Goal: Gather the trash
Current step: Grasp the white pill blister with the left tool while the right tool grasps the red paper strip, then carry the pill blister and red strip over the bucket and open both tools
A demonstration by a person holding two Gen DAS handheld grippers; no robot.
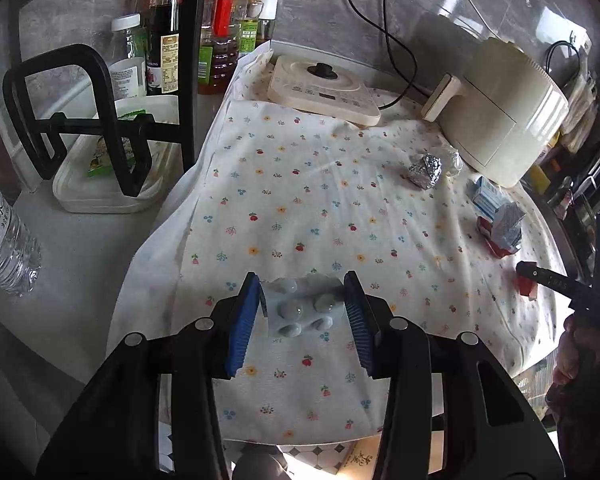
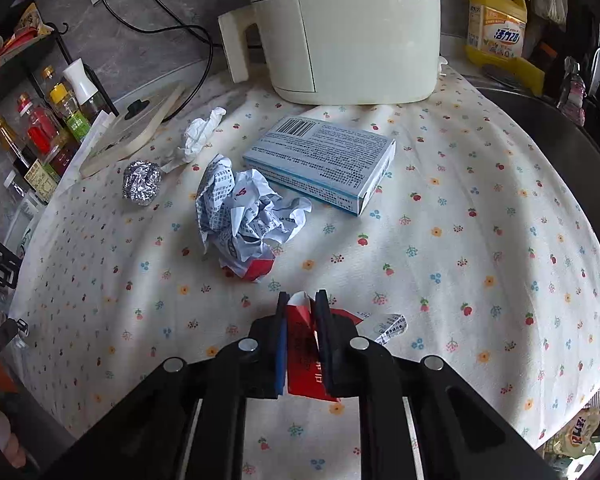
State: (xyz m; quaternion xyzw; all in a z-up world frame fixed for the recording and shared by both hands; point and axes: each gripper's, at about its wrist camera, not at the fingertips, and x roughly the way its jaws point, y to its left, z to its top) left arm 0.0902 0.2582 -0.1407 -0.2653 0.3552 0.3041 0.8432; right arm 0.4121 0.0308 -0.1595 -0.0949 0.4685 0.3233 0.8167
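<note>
Right wrist view: table still carries blue box at 12 o'clock, crumpled paper at 11. Right tongs pinch red wrapper; thin edge could slip. Left tongs clamp blister pack.

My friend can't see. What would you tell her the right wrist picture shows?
The right gripper has its jaws shut on a red paper scrap over a flowery tablecloth. Beyond lie crumpled paper, a foil ball and a blue box.
</note>
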